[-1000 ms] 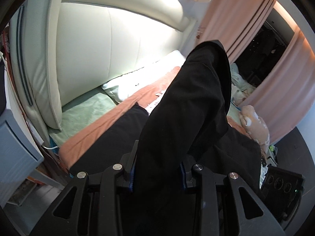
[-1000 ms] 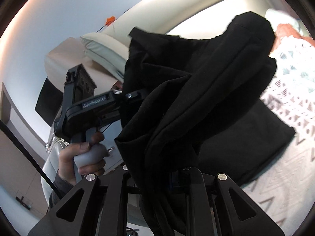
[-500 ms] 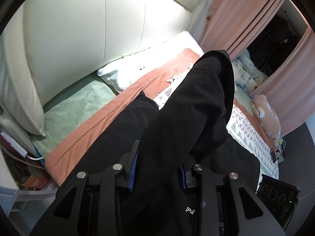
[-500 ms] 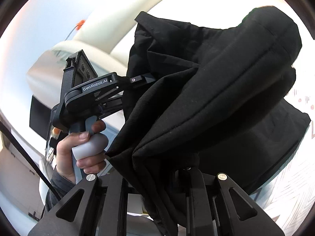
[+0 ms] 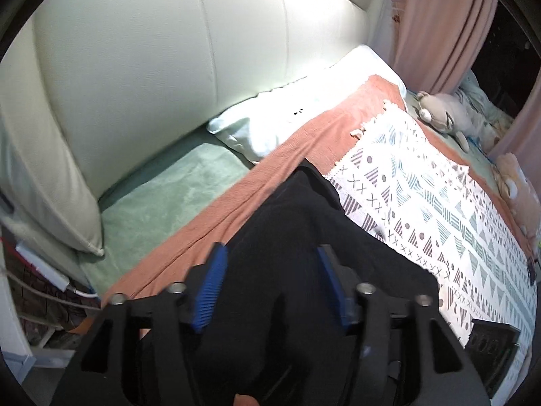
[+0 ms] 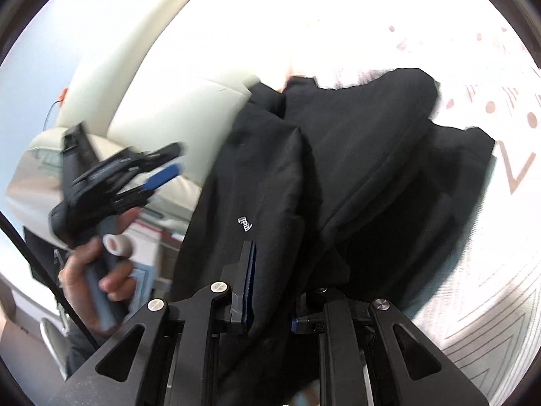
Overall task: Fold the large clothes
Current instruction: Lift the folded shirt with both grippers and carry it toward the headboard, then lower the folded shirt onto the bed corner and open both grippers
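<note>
Only right wrist view shows left tool (image 6: 159,172) spread beside black garment (image 6: 338,176)

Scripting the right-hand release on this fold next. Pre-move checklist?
1. Left gripper open, apart from the cloth: ok.
2. Right gripper shut on black garment: ok.
3. Garment's far end lying on the patterned blanket: ok.
4. Folded edges aligned: cannot tell, layers look bunched.
5. Plush toy away from garment: ok.
</note>
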